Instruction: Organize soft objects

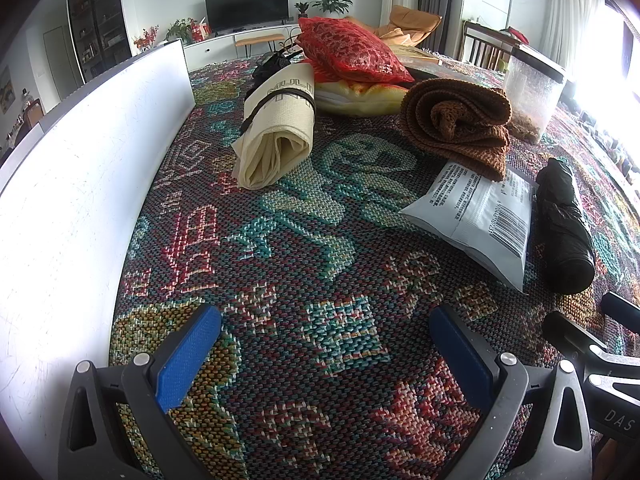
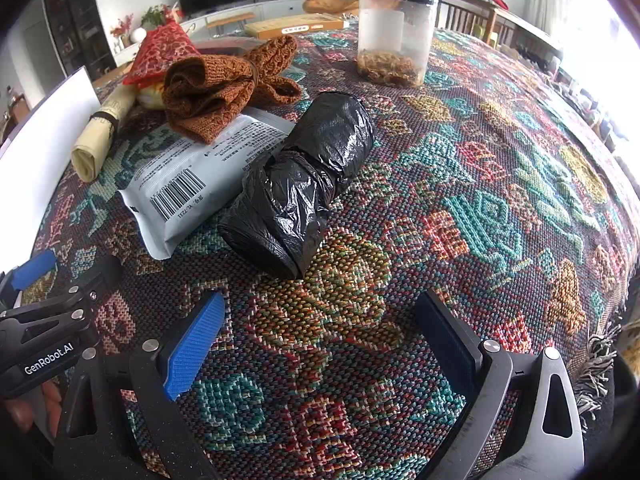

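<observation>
Both grippers empty rn, jaws spread wide over the woven cloth [image 1: 304, 248]. Left gripper [image 1: 324, 356]: white board [image 1: 80, 184] along its left, cream roll [image 1: 276, 132] ahead-left w/ a dark band round it, red cushion [image 1: 352, 50] farther back on a yellow one. Brown knit [image 1: 456, 124] ahead-right, lying partly on the grey pouch [image 1: 476, 216]. Right gripper [image 2: 320, 344]: black bag roll [image 2: 304, 176] straight ahead, close, touching the pouch on its left. Jar [image 2: 394, 36] far ahead.
</observation>
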The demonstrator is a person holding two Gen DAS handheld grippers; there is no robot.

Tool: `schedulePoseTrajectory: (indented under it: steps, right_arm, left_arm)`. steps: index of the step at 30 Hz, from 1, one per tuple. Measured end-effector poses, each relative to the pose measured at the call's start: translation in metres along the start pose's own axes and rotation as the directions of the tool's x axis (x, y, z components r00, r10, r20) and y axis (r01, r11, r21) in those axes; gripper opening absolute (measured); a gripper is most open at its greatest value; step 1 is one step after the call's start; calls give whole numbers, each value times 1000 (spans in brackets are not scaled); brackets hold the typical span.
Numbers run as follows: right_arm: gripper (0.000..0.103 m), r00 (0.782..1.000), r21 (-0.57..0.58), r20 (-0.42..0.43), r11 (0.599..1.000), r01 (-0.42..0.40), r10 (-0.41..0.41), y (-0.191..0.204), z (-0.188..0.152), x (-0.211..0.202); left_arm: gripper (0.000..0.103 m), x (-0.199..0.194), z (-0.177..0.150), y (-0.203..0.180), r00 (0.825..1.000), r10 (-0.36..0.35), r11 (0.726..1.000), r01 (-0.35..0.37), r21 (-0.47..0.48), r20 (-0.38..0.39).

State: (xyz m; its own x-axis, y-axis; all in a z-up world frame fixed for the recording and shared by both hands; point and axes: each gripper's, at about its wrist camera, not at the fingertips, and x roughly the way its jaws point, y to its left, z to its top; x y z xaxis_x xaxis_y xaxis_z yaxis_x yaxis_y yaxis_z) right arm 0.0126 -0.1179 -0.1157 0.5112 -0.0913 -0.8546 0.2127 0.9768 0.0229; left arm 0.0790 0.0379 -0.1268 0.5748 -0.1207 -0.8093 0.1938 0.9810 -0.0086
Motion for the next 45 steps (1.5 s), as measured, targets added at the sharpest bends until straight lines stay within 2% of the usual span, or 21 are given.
schedulePoseTrajectory:
  steps: [40, 42, 45]
  right_arm:
    - [98, 1000, 2, 1, 1000, -1, 1, -1, 0, -1]
    - [98, 1000, 32, 5, 999, 2, -2, -7, 2, 0]
    - [97, 999, 179, 42, 984, -15, 8, -40, 11, 0]
  left_arm:
    - [103, -1, 0, 0, 1000, 0, 1000, 0, 0, 0]
    - [103, 0, 0, 0, 1000, 0, 1000, 0, 0, 0]
    - [103, 0, 0, 0, 1000, 0, 1000, 0, 0, 0]
